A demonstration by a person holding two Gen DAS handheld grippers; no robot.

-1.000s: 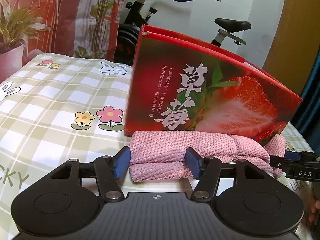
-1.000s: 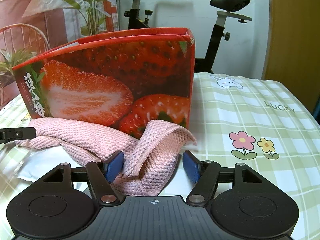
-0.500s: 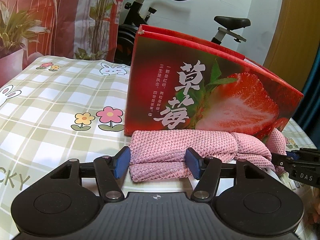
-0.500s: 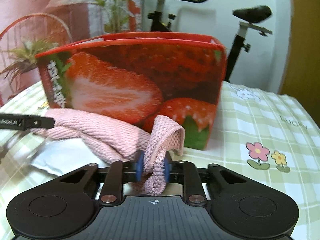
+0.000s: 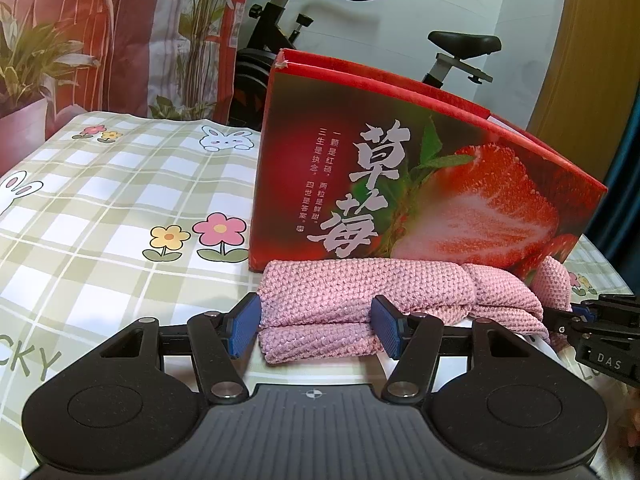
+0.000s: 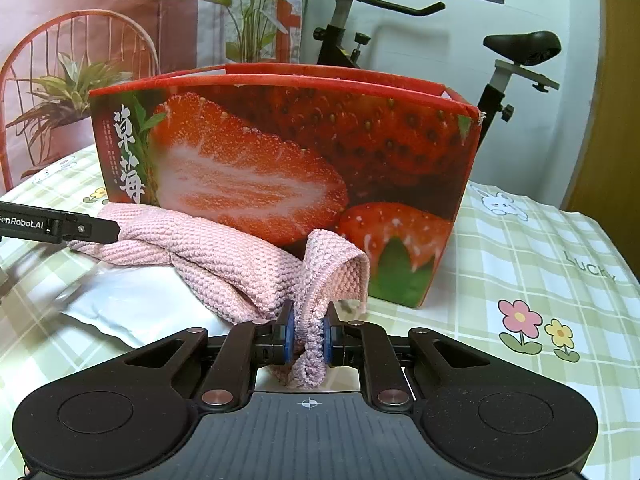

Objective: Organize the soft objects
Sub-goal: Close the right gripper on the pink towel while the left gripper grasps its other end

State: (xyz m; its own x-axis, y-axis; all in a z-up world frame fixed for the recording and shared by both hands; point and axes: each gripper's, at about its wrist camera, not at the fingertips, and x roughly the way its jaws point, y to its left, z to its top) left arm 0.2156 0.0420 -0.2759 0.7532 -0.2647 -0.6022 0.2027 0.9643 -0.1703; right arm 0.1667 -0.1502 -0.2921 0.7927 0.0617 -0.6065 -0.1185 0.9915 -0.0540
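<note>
Two grippers work at one pink knitted cloth (image 5: pixel 360 292) that lies folded and bunched on the checked tablecloth (image 5: pixel 100 208), right against the front foot of a red strawberry box (image 5: pixel 420 184). Seen from the left wrist camera, the left gripper (image 5: pixel 316 330) sits at the cloth's left end with its blue pads (image 5: pixel 244 326) standing apart at a middling width; the folded end lies between them, the left pad just beside the cloth's edge and the right pad against its front face, and whether either truly presses on the fabric I cannot tell. Behind the tablecloth's flower and rabbit prints, a patterned hanging with potted plants fills the left background, and an exercise bike (image 5: pixel 288 24) stands behind the box. Further right the cloth narrows into a twisted run along the box's lower edge and ends in a raised loop near the box's right corner, where the right gripper (image 5: pixel 576 316) comes in from the side. From the right wrist camera, the right gripper (image 6: pixel 307 336) has its jaws nearly together and still closing, with the cloth's looped end (image 6: pixel 332 268) pinched tight between the pads and a short tuft hanging below them. A white packet (image 6: pixel 132 312) lies flat on the tablecloth under the cloth's middle, and the left gripper's black finger (image 6: pixel 80 228) reaches in at the far left edge.
</note>
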